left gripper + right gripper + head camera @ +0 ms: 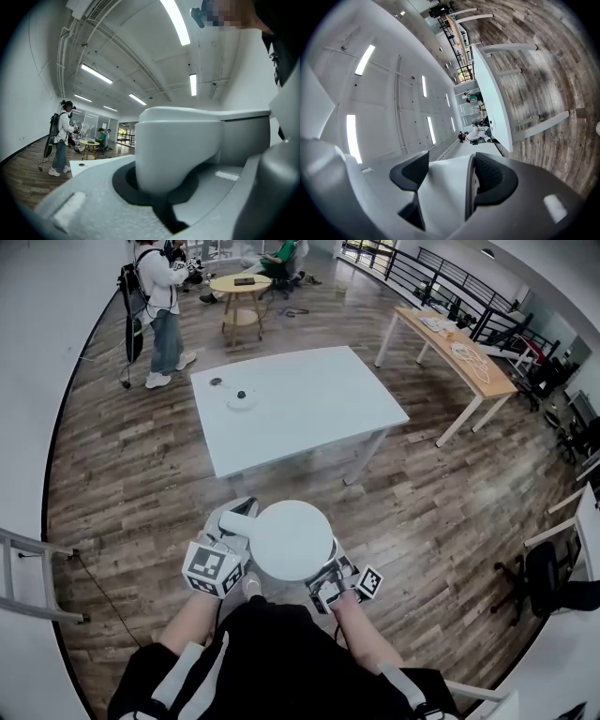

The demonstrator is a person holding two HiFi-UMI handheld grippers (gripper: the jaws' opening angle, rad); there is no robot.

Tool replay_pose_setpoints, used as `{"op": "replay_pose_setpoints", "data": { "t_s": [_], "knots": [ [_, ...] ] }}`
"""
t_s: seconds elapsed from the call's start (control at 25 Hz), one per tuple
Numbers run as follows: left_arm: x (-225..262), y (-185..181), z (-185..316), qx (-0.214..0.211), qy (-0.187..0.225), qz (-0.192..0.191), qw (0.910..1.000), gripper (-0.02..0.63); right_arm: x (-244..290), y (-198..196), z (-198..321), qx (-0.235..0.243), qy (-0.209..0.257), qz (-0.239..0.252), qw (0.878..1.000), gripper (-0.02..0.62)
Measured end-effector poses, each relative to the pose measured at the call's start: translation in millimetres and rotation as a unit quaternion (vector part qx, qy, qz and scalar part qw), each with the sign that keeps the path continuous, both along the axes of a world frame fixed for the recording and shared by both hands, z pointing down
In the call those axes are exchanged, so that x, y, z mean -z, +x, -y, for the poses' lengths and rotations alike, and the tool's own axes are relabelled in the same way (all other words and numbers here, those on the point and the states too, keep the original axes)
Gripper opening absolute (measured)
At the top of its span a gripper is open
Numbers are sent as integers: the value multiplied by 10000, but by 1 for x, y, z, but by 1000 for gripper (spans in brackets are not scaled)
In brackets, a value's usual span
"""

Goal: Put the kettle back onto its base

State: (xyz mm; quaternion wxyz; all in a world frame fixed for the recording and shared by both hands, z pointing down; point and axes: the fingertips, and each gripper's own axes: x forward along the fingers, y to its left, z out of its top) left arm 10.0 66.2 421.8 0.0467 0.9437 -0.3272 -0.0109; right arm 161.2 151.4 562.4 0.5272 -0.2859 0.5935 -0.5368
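Your left gripper [173,187] and right gripper [445,178] both clench the kettle [291,538] (upright); the base [241,397] lies well ahead of the kettle, slightly left.

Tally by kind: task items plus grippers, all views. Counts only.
kettle: 1
kettle base: 1
grippers: 2, the left gripper and the right gripper, both shut on the kettle
Total: 4
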Motion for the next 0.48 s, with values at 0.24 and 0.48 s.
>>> {"op": "replay_pose_setpoints", "data": {
  "t_s": [0.24,0.48],
  "knots": [
    [-1,-8,47,108,-23,39,9999,2,0,-8,51,135,-36,43,9999,301],
    [0,-28,97,228,-22,38,9997,2,1,-26,103,230,-34,54,9997,301]
  ]
}}
